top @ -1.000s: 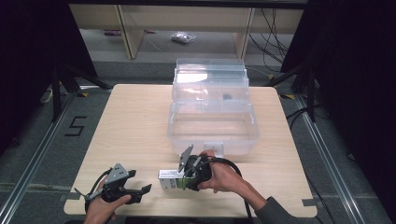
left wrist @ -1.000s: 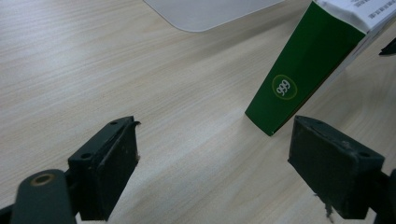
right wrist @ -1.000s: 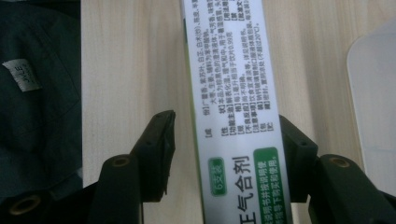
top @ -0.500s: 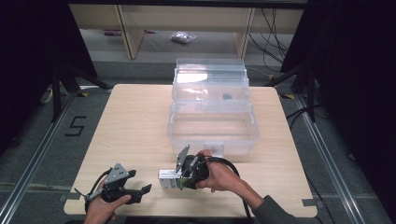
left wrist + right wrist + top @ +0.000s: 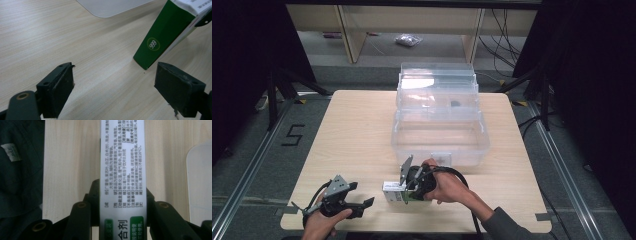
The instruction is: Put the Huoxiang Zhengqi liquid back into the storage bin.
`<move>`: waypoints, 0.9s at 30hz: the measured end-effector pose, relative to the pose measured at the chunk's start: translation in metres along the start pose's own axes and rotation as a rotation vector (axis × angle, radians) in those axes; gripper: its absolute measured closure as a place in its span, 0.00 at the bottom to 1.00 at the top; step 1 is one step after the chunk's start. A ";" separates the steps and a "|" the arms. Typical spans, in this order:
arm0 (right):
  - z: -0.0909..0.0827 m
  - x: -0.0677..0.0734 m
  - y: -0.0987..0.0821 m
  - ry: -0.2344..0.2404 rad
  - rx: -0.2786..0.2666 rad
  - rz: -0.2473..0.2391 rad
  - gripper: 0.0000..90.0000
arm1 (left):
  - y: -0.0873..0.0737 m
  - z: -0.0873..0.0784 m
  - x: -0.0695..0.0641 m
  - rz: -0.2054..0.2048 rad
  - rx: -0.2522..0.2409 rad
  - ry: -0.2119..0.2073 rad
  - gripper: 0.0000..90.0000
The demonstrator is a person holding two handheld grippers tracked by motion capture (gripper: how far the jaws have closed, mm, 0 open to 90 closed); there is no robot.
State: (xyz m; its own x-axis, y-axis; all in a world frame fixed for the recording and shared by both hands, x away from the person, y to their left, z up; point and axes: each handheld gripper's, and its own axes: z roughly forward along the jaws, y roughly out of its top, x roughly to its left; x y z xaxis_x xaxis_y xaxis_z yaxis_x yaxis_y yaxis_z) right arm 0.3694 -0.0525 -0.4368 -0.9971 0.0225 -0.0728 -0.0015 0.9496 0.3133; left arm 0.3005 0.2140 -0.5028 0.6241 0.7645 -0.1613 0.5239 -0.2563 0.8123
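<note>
At the near edge of the counter [image 5: 357, 130], the left gripper [image 5: 362, 204] sat with its jaws wide apart, holding nothing. Just to its right, the right gripper [image 5: 404, 189] had just squeezed its jaws tight on a small green and white box [image 5: 392, 191]. Farther back stood a clear plastic bin [image 5: 439, 131], its lid up.

Right gripper [image 5: 122, 202] jaws just closed onto the sides of the green-and-white box [image 5: 122, 170], now clamped between them on the desk [image 5: 72, 157].
</note>
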 end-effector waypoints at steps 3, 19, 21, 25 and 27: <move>-0.005 0.001 -0.002 -0.006 0.001 0.005 0.73 | 0.000 0.000 0.000 0.000 0.000 0.001 0.17; -0.052 -0.004 -0.030 -0.024 0.001 0.114 0.73 | 0.000 0.000 0.000 -0.003 -0.001 0.000 0.17; -0.061 -0.005 -0.035 -0.031 -0.006 0.124 0.73 | 0.000 0.001 0.000 -0.004 -0.003 0.000 0.17; -0.080 -0.008 -0.042 -0.057 -0.002 0.104 0.73 | 0.000 0.001 0.000 -0.005 -0.002 0.000 0.17; -0.091 -0.007 -0.046 -0.059 0.003 0.131 0.73 | 0.000 0.001 0.001 0.004 0.008 0.002 0.17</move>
State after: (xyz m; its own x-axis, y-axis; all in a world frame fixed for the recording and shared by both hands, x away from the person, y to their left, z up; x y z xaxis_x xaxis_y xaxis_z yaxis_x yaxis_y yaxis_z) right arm 0.3694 -0.1243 -0.3646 -0.9825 0.1646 -0.0876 0.1287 0.9383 0.3209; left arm 0.3015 0.2143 -0.5035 0.6247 0.7649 -0.1571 0.5262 -0.2637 0.8085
